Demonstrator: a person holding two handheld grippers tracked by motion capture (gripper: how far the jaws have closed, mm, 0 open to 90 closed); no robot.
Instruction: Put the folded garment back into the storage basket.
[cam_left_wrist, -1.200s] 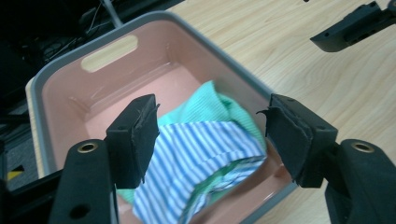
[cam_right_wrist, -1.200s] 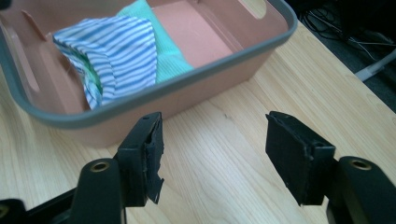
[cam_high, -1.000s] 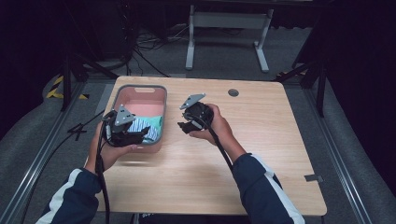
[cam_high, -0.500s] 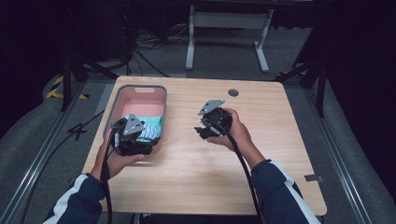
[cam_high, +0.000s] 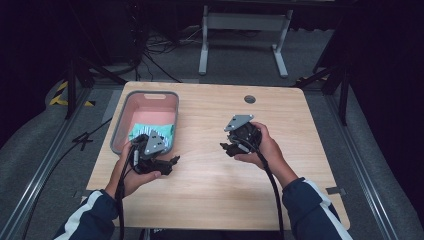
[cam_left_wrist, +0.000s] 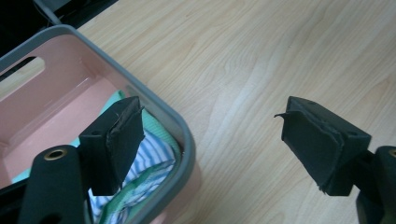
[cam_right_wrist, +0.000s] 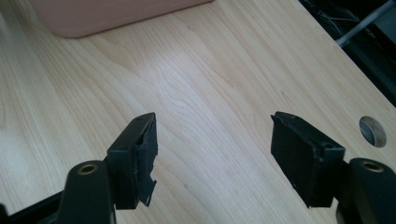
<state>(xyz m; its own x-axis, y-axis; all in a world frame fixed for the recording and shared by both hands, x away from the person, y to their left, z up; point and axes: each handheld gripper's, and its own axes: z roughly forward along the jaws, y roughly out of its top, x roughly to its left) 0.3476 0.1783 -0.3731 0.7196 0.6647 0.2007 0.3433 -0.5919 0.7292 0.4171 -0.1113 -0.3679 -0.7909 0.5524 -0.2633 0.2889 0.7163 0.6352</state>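
Note:
A pink bin with a grey rim (cam_high: 150, 93) stands at the back left of the wooden table (cam_high: 210, 195). A green and white striped cloth (cam_high: 150, 131) lies in its near end. My left gripper (cam_high: 172, 162) hovers at the bin's near right corner, jaws pointing right. In the left gripper view it (cam_left_wrist: 215, 144) is open and has just been opening, with nothing between the pads; one pad is over the cloth (cam_left_wrist: 149, 154), the other over bare wood. My right gripper (cam_high: 226, 148) is at mid-table; it (cam_right_wrist: 212, 158) is open over bare wood and has also been opening.
A round cable hole (cam_high: 250, 99) sits near the table's back right, also in the right gripper view (cam_right_wrist: 372, 130). The bin's pink wall (cam_right_wrist: 107, 14) lies beyond the right gripper. A metal stand (cam_high: 240, 22) and cables are on the floor behind the table.
The left gripper has drawn back from over the cloth in the bin to its near right corner. The right gripper has moved right, away from the bin, and nearer the person.

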